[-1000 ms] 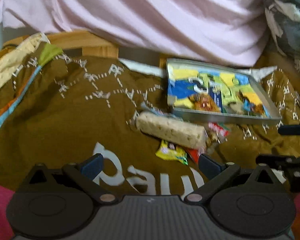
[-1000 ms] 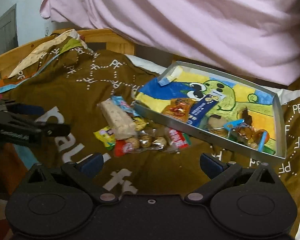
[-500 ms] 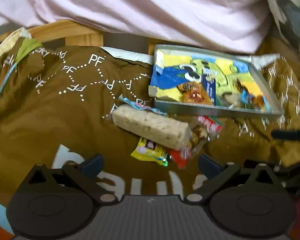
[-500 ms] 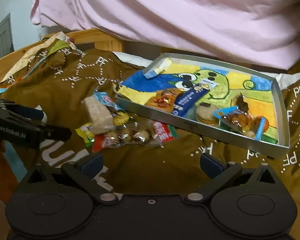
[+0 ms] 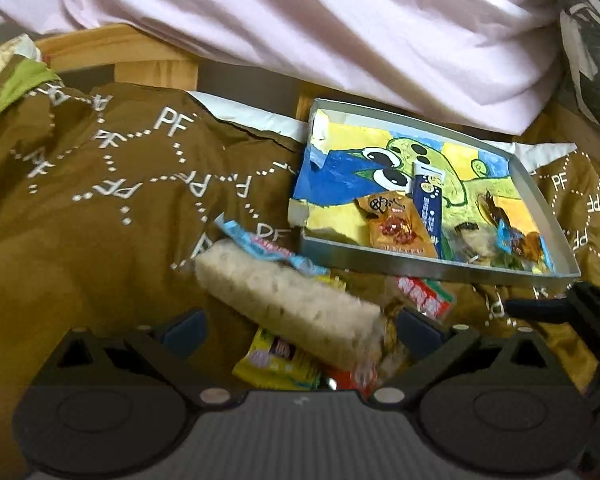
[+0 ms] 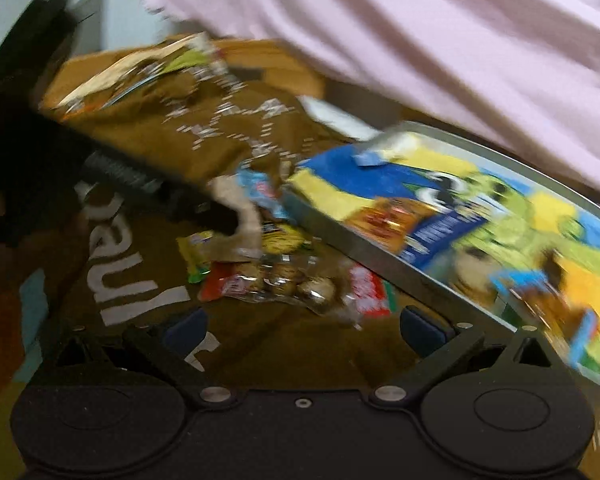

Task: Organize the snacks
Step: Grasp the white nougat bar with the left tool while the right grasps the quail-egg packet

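Left wrist view. The left claw [image 5: 300,326] stands with its fingers wide apart and holds nothing; it hovers low over a loose heap of snacks on the brown bedspread [image 5: 80,248]. Between the fingers lies a long pale rice bar [image 5: 288,300], resting on a yellow packet [image 5: 276,362], with a light-blue wrapper [image 5: 268,246] behind it and a red-and-white packet [image 5: 422,294] toward the tray. The metal tray [image 5: 432,266], lined with a cartoon picture, already holds an orange packet [image 5: 396,222], a dark-blue stick pack [image 5: 428,200] and several small items at its right end.

Right wrist view (motion-blurred). The right claw [image 6: 302,328] is likewise spread and empty, just short of a clear bag of round sweets [image 6: 292,284] lying beside the tray's near wall [image 6: 364,248]. The left claw's dark body [image 6: 132,176] reaches in at the rice bar.

Progress, as judged: partly done. Some snacks are in the tray; the heap just outside it remains to be moved.
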A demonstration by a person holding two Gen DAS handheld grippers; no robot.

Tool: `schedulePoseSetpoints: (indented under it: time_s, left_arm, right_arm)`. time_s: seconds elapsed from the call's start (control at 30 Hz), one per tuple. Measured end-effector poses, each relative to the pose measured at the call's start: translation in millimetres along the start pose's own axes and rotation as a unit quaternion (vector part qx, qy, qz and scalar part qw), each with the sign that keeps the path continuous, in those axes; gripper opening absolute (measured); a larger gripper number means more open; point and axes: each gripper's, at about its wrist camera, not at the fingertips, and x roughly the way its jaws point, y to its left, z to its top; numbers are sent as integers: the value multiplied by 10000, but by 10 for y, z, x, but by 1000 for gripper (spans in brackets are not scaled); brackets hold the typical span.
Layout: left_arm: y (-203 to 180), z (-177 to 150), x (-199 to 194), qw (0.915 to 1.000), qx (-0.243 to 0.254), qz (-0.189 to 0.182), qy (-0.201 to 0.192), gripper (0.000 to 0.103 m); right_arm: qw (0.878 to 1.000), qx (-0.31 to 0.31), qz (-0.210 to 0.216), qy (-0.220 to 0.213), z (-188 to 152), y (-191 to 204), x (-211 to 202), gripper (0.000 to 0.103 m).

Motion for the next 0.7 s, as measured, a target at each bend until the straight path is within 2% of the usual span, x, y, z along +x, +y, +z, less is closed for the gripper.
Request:
schedulePoseSetpoints:
  time_s: [0.07,0.13,0.27,0.37,0.47,0.5,0.6,0.7]
  left_arm:
    - [29,70,109,9997,-112,-148,154,102]
    - [65,124,219,9987,-311,-222,347,102]
    - [134,211,388,9955,-714,-149,600,102]
    - [151,294,528,9916,-902,65,929,102]
    - [216,325,607,9864,-1224,93,1096,93]
    - [237,322,619,9853,-1285,108,1120,87]
    - [291,278,603,9852,-1324,141,1078,78]
    - [308,240,566,9876,-1147,117,1061,69]
  right_arm:
    - [9994,-276,194,97,60,-15,130,102]
    - [9988,-424,226,14,118,-36,228,102]
    - [9948,-751,688,60,229,-28,393,102]
    - [9887,-1003,1081,257,295,2,566,102]
    - [9840,-1155,1277,456,354,25,758,102]
    - [9825,-1194,1312,559,373,28,832,102]
    - [9794,-1301,1361,728,430,9,949,102]
    - [9751,-1321,1465,1017,473,5,956,102]
